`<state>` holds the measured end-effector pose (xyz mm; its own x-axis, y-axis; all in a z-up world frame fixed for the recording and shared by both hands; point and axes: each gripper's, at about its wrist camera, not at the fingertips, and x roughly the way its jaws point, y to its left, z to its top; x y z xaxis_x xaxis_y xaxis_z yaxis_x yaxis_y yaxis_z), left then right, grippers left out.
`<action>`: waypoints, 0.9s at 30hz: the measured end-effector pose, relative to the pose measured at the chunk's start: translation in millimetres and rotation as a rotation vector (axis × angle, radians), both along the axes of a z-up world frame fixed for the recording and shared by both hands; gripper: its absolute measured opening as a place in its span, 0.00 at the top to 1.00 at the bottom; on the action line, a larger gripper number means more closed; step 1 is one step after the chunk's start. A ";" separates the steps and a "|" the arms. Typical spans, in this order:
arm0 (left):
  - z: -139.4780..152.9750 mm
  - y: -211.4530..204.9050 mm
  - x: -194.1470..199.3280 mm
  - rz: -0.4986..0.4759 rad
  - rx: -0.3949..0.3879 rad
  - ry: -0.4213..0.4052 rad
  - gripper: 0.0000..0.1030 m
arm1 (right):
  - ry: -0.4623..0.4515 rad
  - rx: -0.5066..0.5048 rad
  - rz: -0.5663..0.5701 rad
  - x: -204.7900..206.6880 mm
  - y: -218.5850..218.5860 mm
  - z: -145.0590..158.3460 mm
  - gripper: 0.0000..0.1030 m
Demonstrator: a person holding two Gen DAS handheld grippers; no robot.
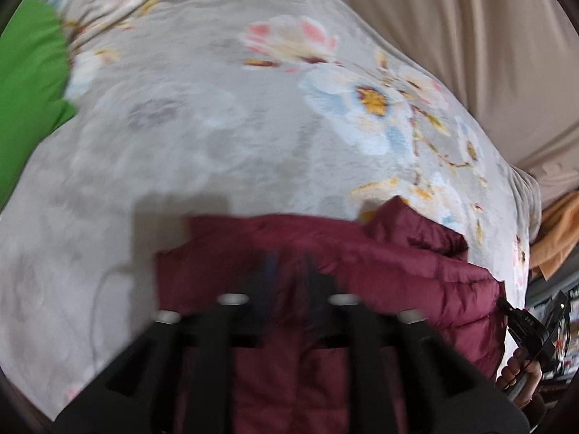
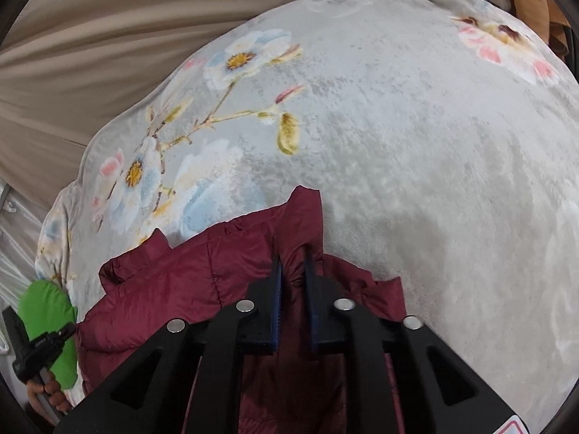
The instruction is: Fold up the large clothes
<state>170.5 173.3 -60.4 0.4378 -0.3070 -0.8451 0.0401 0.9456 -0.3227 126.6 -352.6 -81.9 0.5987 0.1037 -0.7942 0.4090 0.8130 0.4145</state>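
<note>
A maroon puffer jacket (image 1: 398,264) lies on a grey floral blanket (image 1: 217,126), near its front edge. My left gripper (image 1: 289,264) hangs over the jacket's near edge; the picture is blurred, but its fingers stand apart with maroon cloth showing in the gap. In the right wrist view the jacket (image 2: 173,282) bunches up, and my right gripper (image 2: 293,264) is shut on a raised fold of it. Each gripper shows at the rim of the other's view, held by a hand (image 1: 517,372).
A green garment (image 1: 29,90) lies at the blanket's left side, seen again beside the left hand (image 2: 47,318). A beige sheet (image 2: 108,36) stretches behind the blanket (image 2: 434,144). Orange cloth (image 1: 557,235) lies past the right edge.
</note>
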 end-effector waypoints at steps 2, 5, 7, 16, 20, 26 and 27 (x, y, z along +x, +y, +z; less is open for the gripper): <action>-5.5 9.9 -6.3 0.051 0.022 -0.008 0.41 | 0.000 -0.040 -0.023 -2.6 1.9 1.1 0.53; -20.7 7.9 -1.3 0.048 0.042 0.022 0.41 | 0.057 -0.036 0.010 4.8 6.5 -14.4 0.43; -30.7 0.9 4.8 0.028 0.059 0.034 0.46 | 0.064 -0.005 0.037 8.4 9.7 -22.8 0.61; -3.7 -29.2 35.0 -0.044 0.072 -0.080 0.97 | -0.202 0.003 -0.006 -8.8 9.2 33.9 0.93; -39.6 -45.1 43.1 -0.090 0.142 -0.010 0.96 | 0.075 -0.076 0.050 10.3 10.3 -30.1 0.92; -43.8 -67.9 35.9 -0.102 0.280 -0.027 0.95 | -0.020 -0.111 -0.091 -13.0 9.1 13.0 0.88; -40.3 -67.6 35.4 -0.098 0.285 -0.022 0.94 | -0.045 -0.132 -0.106 -16.6 11.6 21.8 0.84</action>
<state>205.8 105.7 -100.7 0.4369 -0.1006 -0.8939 0.1397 0.9893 -0.0430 110.1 -341.0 -60.1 0.6364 -0.0653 -0.7686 0.4788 0.8147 0.3272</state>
